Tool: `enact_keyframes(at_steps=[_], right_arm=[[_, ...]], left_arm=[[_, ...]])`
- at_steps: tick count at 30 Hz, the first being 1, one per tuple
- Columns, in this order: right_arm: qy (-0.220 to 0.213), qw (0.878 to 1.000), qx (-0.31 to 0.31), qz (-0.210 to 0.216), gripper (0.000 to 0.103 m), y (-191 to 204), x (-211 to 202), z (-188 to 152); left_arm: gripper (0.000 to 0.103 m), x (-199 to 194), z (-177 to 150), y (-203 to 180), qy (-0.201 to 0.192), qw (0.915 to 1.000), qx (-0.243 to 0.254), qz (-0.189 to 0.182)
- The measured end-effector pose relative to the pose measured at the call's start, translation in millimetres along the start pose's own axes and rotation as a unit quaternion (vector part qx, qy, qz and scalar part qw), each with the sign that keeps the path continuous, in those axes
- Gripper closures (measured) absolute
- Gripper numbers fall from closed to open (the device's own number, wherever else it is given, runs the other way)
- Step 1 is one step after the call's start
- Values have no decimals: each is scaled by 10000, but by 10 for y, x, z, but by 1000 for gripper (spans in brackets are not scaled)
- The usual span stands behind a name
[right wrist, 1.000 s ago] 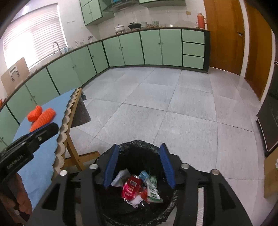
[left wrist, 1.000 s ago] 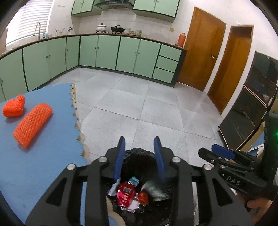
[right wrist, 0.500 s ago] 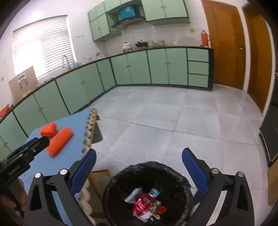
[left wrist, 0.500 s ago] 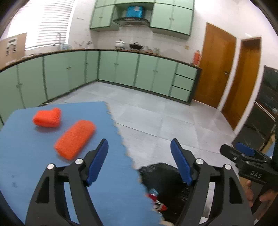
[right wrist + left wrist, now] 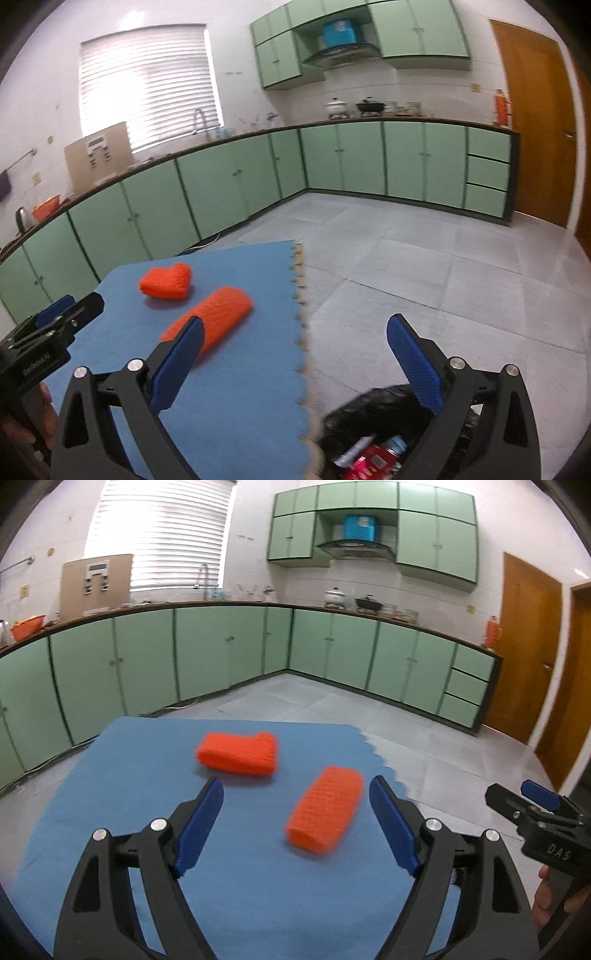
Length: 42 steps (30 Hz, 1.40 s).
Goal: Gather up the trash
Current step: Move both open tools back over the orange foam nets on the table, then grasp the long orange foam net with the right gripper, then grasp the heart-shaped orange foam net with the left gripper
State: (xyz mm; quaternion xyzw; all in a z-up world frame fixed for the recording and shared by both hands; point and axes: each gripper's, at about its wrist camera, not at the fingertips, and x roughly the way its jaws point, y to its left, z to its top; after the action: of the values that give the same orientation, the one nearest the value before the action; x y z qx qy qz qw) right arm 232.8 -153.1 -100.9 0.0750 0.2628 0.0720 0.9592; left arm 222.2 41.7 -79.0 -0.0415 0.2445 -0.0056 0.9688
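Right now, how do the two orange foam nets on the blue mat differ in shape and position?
The near net is a long straight sleeve, while the far net is shorter and wider, with a notch in one end that makes it look heart-shaped from the right wrist view. The near net lies between the open fingers of the left gripper; the far net lies beyond them. Both are orange mesh, rest apart on the blue mat, and are ungrasped.

Before my left claw (image 5: 296,825) two orange knitted pieces (image 5: 238,753) (image 5: 325,814) lie side by side on the blue-matted worktop (image 5: 129,775). Off its right edge, below my right claw (image 5: 295,365), the black-bagged trash bin (image 5: 373,413) stands on the floor, wrappers (image 5: 369,458) in it.
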Motion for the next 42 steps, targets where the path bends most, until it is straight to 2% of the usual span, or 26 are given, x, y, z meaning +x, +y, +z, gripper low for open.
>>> enact_keyframes(at_steps=[9, 19, 22, 27, 30, 31, 33, 42], right_arm=[[394, 9986, -189, 284, 6, 599, 764, -41], [691, 9973, -230, -112, 10, 837, 1297, -66], [872, 9955, -311, -185, 17, 902, 1430, -81], [1373, 9900, -331, -35, 39, 963, 1656, -169], [1580, 9868, -349, 52, 68, 985, 1736, -205], [1590, 9866, -357, 74, 72, 987, 1744, -204], [1567, 9867, -410, 125, 91, 1002, 1729, -197], [1063, 9928, -541, 132, 93, 961, 1595, 90]], left_arm=[[24, 241, 52, 548, 74, 9990, -173, 401], [24, 526, -76, 808, 350, 9968, -417, 578], [24, 596, -99, 898, 414, 9962, -460, 605], [24, 705, -104, 1019, 500, 9953, -498, 656], [24, 784, -106, 1055, 567, 9948, -546, 647], [24, 806, -108, 1065, 577, 9948, -558, 634], [24, 861, -87, 1058, 590, 9949, -562, 601], [22, 1231, 211, 880, 523, 9967, -452, 422]])
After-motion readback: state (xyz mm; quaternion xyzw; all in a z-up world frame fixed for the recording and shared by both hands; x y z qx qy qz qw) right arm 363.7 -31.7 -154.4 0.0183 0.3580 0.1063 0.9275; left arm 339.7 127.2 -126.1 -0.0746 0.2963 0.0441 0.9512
